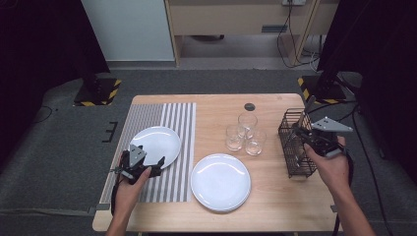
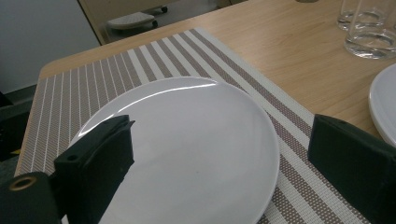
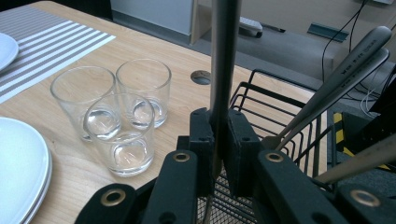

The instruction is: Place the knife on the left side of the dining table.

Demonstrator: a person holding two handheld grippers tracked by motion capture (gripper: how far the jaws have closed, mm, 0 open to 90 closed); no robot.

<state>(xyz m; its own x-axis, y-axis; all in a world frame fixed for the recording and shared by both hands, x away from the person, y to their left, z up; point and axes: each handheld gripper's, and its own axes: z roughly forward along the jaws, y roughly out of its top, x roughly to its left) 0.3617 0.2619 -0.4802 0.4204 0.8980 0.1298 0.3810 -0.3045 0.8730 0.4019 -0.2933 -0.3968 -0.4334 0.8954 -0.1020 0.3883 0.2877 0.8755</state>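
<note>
A white plate (image 1: 158,139) (image 2: 196,140) lies on the striped placemat (image 1: 172,118) (image 2: 93,79). My left gripper (image 1: 150,156) (image 2: 224,126) hovers at the plate's near edge, open, its jaws standing wide on either side of the plate. Over at the table's right end stands a black wire cutlery basket (image 1: 287,135) (image 3: 285,98). My right gripper (image 1: 301,130) (image 3: 219,140) is above it, shut on the upright metal handle of a utensil (image 3: 224,60). I cannot tell which kind of utensil it is; its lower end is hidden behind the jaws.
A stack of white plates (image 1: 220,182) (image 3: 18,154) sits at the front middle of the wooden table (image 1: 275,196). Three clear glasses (image 1: 245,133) (image 3: 121,126) stand between the stack and the basket. More utensil handles (image 3: 345,70) lean in the basket. A round cable hole (image 1: 250,106) is near the far edge.
</note>
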